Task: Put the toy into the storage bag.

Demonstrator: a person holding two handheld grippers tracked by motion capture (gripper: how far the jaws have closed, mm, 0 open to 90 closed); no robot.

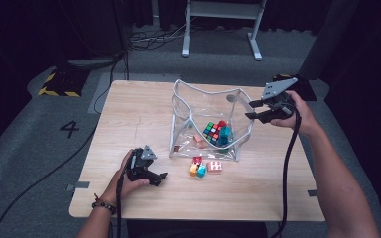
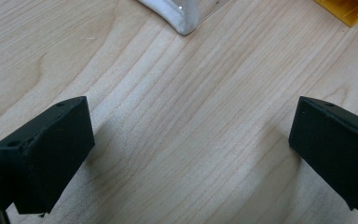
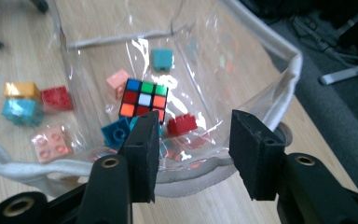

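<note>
A clear plastic bag (image 1: 206, 91) with a white rim stands open at the table's middle. Inside it lie a Rubik's cube (image 1: 211, 131) (image 3: 143, 99), a red brick (image 3: 182, 125), a teal brick (image 3: 116, 133) and a pink brick (image 3: 117, 81). My right gripper (image 1: 250, 110) (image 3: 193, 149) hovers at the bag's right rim (image 3: 191, 184), its jaws apart with nothing pinched. My left gripper (image 1: 161, 177) (image 2: 191, 144) rests low over the wood near the bag's front left corner (image 2: 182, 18), jaws wide open and empty.
Loose bricks lie on the table (image 1: 129, 114) just in front of the bag: red (image 1: 197, 160), orange (image 1: 194, 169), teal (image 1: 202, 170), pink (image 1: 214, 166). Cables trail from both grippers off the near edge. A white stand (image 1: 218, 10) is on the floor beyond.
</note>
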